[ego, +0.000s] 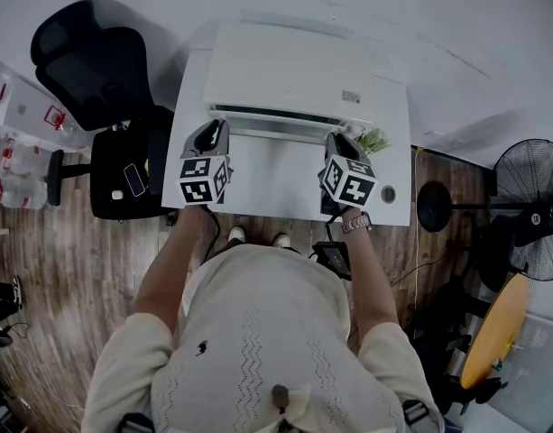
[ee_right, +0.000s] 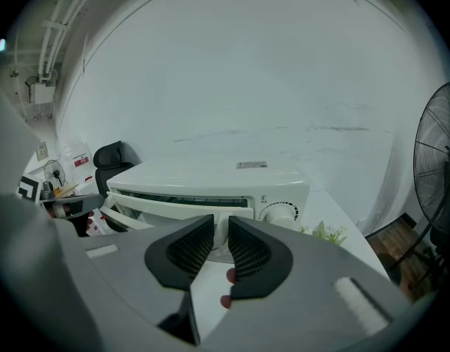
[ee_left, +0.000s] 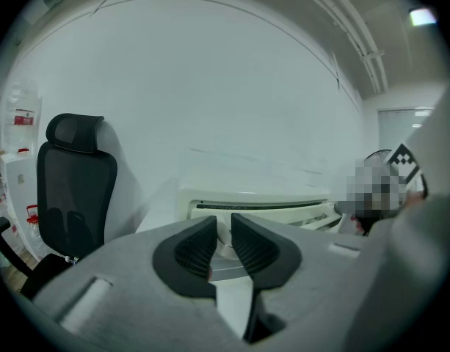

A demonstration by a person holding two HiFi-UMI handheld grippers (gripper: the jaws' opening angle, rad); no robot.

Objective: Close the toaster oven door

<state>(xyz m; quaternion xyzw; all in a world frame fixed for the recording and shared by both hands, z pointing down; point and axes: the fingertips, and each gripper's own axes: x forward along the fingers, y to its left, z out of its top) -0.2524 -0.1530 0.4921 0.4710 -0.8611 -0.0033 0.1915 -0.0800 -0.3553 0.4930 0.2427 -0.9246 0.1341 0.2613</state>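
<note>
A white toaster oven (ego: 290,66) stands at the back of a white table (ego: 276,188). Its door (ee_right: 173,207) leans slightly out, with a dark slot along its top edge. My left gripper (ego: 213,126) is at the door's left end and my right gripper (ego: 341,138) at its right end, both tips close to the front; contact is unclear. In the left gripper view the jaws of the left gripper (ee_left: 223,222) stand a narrow gap apart, with only the white oven (ee_left: 254,200) showing through. The right gripper (ee_right: 219,222) looks the same, beside the control knob (ee_right: 278,213).
A small green plant (ego: 373,140) sits on the table just right of the oven. A black office chair (ego: 87,61) stands left of the table, a floor fan (ego: 529,206) to the right, and a round wooden table (ego: 497,327) further right. A wall is right behind the oven.
</note>
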